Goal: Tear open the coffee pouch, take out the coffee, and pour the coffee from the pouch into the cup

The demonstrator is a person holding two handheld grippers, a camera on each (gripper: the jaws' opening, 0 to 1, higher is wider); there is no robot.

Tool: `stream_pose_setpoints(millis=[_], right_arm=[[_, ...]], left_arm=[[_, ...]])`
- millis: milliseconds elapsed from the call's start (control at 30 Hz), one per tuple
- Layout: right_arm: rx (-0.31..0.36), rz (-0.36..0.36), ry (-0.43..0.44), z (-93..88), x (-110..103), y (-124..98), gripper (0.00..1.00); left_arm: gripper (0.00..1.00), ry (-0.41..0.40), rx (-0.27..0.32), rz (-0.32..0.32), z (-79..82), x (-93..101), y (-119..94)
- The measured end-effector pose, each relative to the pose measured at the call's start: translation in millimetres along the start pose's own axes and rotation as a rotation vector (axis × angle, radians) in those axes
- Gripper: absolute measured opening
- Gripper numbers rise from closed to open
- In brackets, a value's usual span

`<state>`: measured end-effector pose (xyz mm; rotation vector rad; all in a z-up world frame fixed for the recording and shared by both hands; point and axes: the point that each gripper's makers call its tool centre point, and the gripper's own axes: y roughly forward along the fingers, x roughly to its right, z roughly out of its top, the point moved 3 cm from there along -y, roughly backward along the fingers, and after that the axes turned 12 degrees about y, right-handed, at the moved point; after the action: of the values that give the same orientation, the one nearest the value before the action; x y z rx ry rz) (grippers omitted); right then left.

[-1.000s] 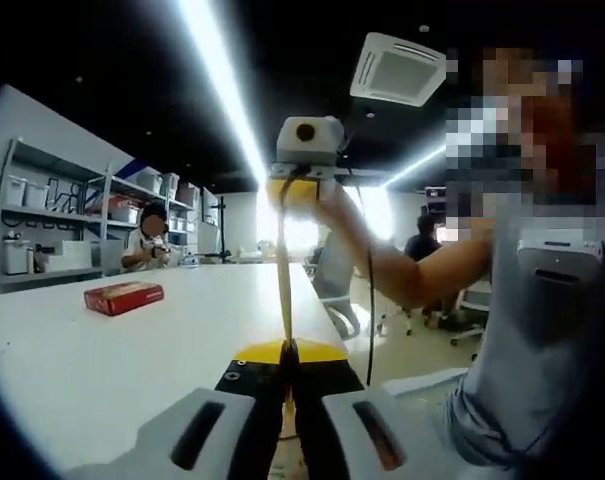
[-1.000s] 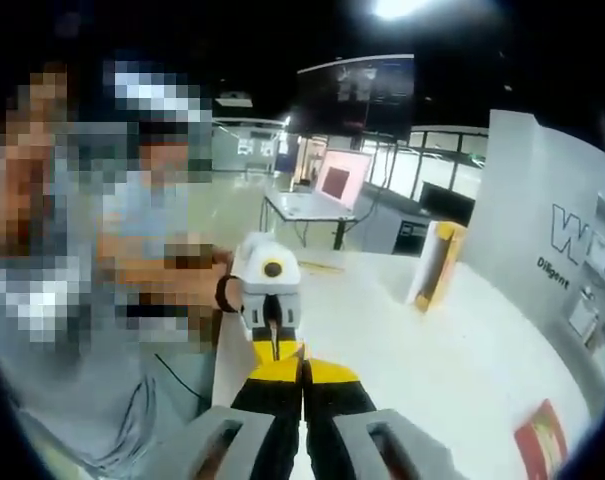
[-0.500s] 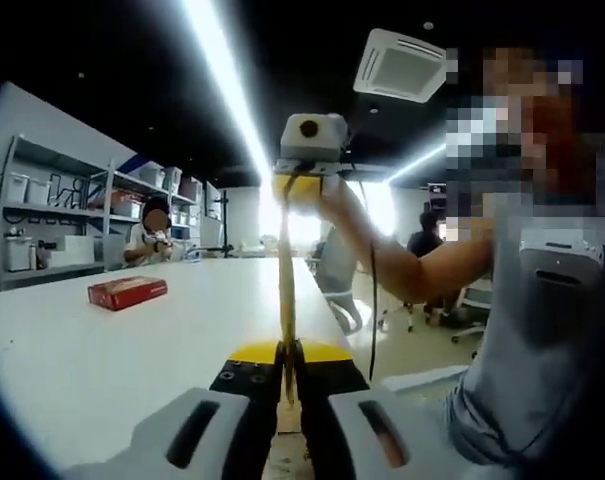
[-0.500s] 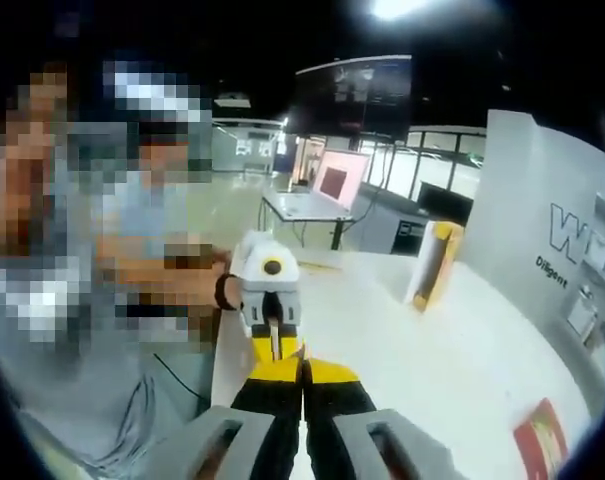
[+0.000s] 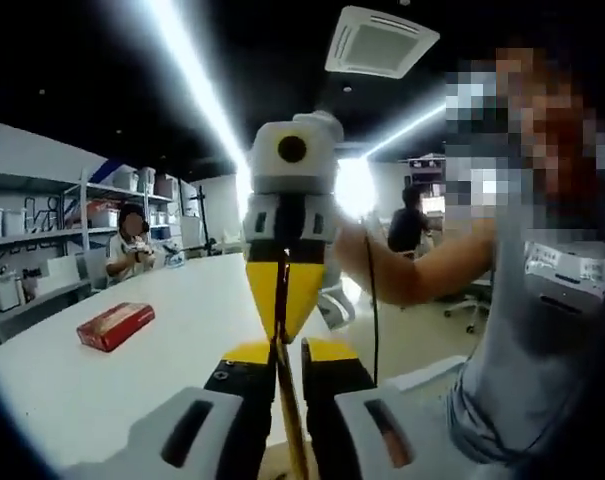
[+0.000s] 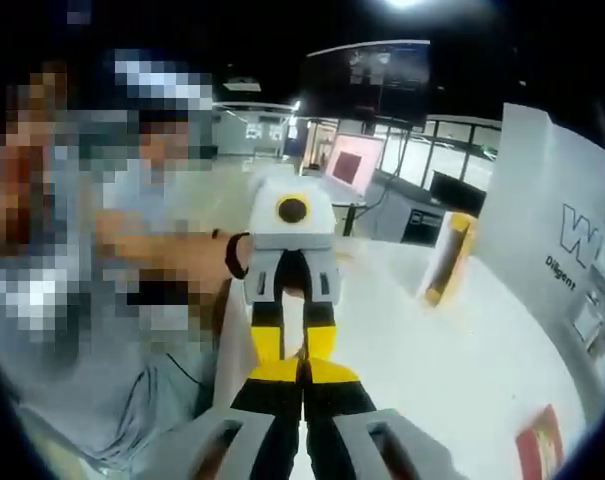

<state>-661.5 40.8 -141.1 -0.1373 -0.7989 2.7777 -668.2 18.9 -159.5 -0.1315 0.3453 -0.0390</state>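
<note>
The coffee pouch (image 5: pixel 289 415) is a thin tan strip seen edge-on, pinched between my left gripper's (image 5: pixel 280 352) yellow-tipped jaws at the bottom of the left gripper view. Directly opposite and very close, my right gripper (image 5: pixel 282 325) points back at it, its yellow tips closed on the same strip. In the right gripper view the right gripper (image 6: pixel 302 372) is shut at the bottom. It nearly meets the tips of the left gripper (image 6: pixel 294 348). There the pouch is too thin to make out. Both grippers are held in the air beside a white table (image 5: pixel 172 330).
A red box (image 5: pixel 115 325) lies on the white table, also seen as the red box (image 6: pixel 540 445) at the lower right. A yellow upright pack (image 6: pixel 447 258) stands farther along. The person's forearm (image 5: pixel 422 272) and torso fill the right side. Shelves and a seated person (image 5: pixel 132 242) are behind.
The two grippers have drawn much closer together, so the stretch of pouch between them is far shorter. Both stay shut. The red box looks shifted because the camera moved.
</note>
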Motion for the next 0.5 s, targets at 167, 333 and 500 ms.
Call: stream_pose_setpoints(millis=[167, 333, 500], right_arm=[[-0.007, -0.005, -0.005, -0.7, 1.2, -1.1, 0.00], [-0.016, -0.002, -0.012, -1.0, -1.4, -1.7, 0.00], [-0.012, 0.002, -0.005, -1.2, 0.0, -2.9, 0.00]], left_arm=[[0.05, 0.010, -0.002, 0.007, -5.8, 6.9, 0.6], [0.04, 0.000, 0.045, 0.023, -10.4, 9.0, -3.1], [0.05, -0.016, 0.044, 0.032, -20.4, 10.9, -6.8]])
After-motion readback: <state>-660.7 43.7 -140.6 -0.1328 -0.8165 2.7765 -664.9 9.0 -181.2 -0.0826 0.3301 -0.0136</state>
